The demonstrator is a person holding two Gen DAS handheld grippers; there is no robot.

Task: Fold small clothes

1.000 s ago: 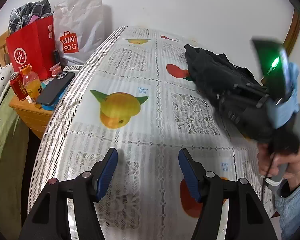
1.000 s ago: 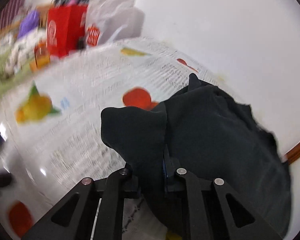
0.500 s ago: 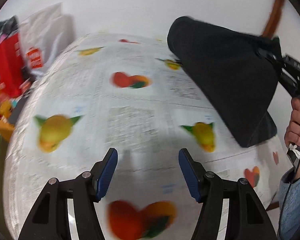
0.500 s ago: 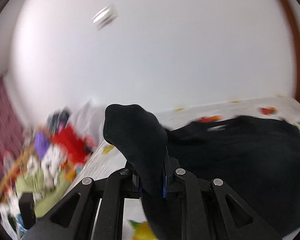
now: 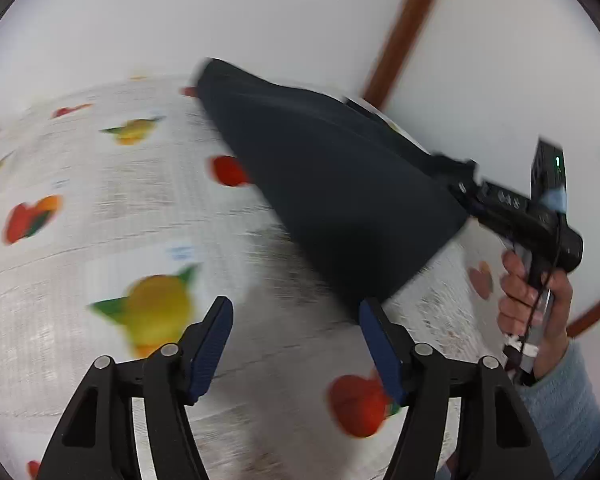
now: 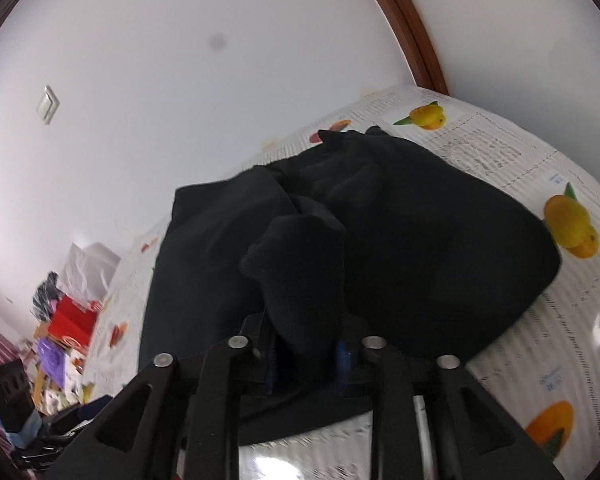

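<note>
Left wrist view: left gripper (image 5: 296, 338) gapes wide, holding nothing, low over the table (image 5: 100, 208); black garment (image 5: 332, 184) stretches taut from the far edge to the right gripper (image 5: 466, 194) — lower than half a second ago. Right wrist view: right gripper (image 6: 304, 364) pinches a bunched fold of the garment (image 6: 420, 220) — cloth spreads toward the far edge.

Tablecloth (image 5: 112, 216) motion-blurred; dark garment (image 6: 400, 240) hides right tongs (image 6: 306, 360) tips.

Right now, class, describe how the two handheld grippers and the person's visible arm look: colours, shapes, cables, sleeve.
Left gripper: black angular linkage arms, silver rivets, blue ribbed pads. Right gripper: black pistol-grip body with a small green light, thin black cable along the handle. The bare right hand wears a light blue knitted sleeve.
</note>
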